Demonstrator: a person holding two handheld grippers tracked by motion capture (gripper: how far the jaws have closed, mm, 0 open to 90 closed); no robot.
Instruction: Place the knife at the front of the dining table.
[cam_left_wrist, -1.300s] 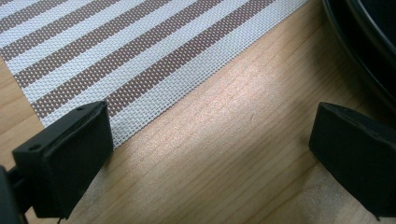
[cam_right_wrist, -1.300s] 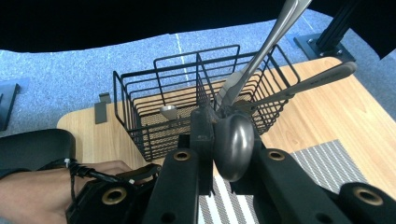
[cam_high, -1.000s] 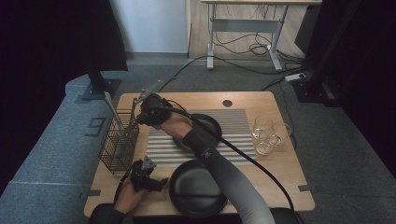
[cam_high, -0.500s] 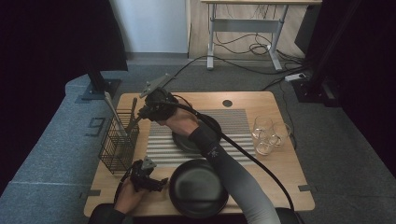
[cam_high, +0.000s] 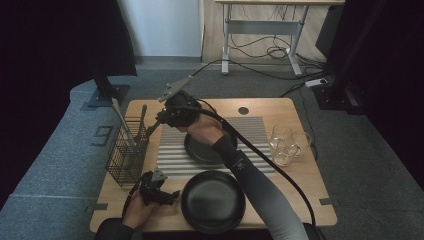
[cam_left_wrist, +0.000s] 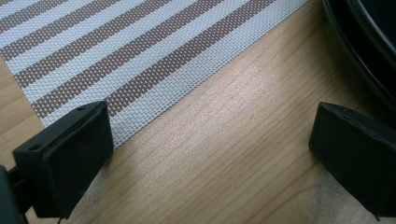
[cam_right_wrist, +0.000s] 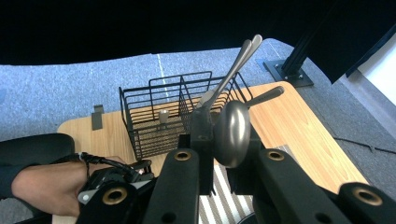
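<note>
Right gripper (cam_right_wrist: 219, 154) fingers clamped on spoon (cam_right_wrist: 231, 133); left gripper (cam_left_wrist: 210, 154) fingers wide, empty.

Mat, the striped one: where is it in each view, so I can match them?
High view: mat in the middle of the table.
Left gripper view: upper left, its corner by the left jaw.
Right gripper view: a strip at bottom centre.
Shared landmark: the wooden table bordering it.

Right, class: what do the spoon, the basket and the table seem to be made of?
Spoon: probably steel, a brushed grey bowl with a soft sheen, held in the right gripper.
Basket: thin wire, apparently coated black.
Table: pale wood or wood-look laminate, with visible grain.
</note>
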